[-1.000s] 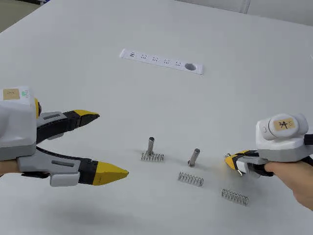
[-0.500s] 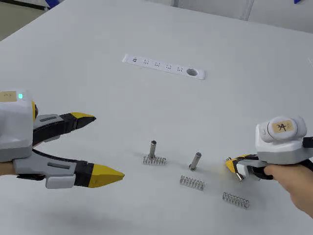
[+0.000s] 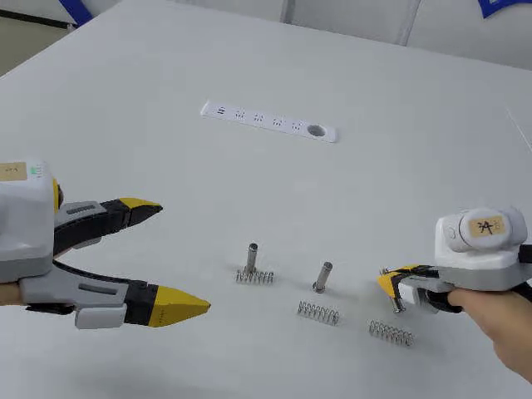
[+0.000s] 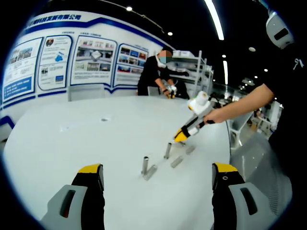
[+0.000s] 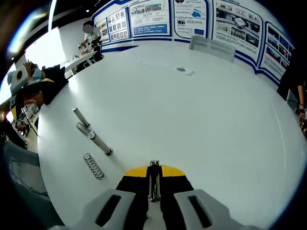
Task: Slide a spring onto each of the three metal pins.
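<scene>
Right gripper view: the right gripper (image 5: 153, 173) pinches a metal pin (image 5: 153, 188), likely to receive a spring (image 5: 93, 165). The left gripper (image 3: 181, 256) hovers, fingers (image 3: 179, 305) apart.

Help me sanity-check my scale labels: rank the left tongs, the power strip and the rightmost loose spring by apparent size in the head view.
1. left tongs: largest, though nearness to the camera inflates them.
2. power strip.
3. rightmost loose spring: smallest.

Bright, even overhead light leaves the white surface (image 3: 349, 191) with only faint, soft shadows. Both gripper views bend strongly toward their edges, and strip lights (image 4: 214, 19) glare in the left gripper view.
</scene>
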Tool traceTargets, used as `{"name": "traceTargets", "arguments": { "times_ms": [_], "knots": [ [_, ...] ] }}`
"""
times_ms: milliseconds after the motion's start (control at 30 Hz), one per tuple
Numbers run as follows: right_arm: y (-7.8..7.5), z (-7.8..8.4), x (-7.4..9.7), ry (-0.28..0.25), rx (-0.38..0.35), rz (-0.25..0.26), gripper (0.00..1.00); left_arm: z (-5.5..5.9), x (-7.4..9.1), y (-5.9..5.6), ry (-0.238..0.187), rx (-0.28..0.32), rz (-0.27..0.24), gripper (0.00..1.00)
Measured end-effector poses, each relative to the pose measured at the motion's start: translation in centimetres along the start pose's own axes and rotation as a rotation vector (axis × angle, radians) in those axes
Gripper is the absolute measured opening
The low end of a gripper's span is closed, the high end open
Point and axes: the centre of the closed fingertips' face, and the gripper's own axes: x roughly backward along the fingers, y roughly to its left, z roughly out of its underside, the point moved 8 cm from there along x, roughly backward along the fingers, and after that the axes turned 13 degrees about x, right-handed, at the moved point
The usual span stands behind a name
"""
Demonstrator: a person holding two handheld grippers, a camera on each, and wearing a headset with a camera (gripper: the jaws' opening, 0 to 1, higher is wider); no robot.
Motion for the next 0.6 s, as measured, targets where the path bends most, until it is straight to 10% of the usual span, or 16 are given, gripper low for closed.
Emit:
{"name": "traceTargets", "arguments": {
  "times_ms": [600],
  "knots": [
    [0.5, -0.3, 1.1, -0.073, 0.039, 0.007, 0.08, -0.2, 0.3, -0.3, -0.013, 0.001, 0.0, 0.96]
  ]
}}
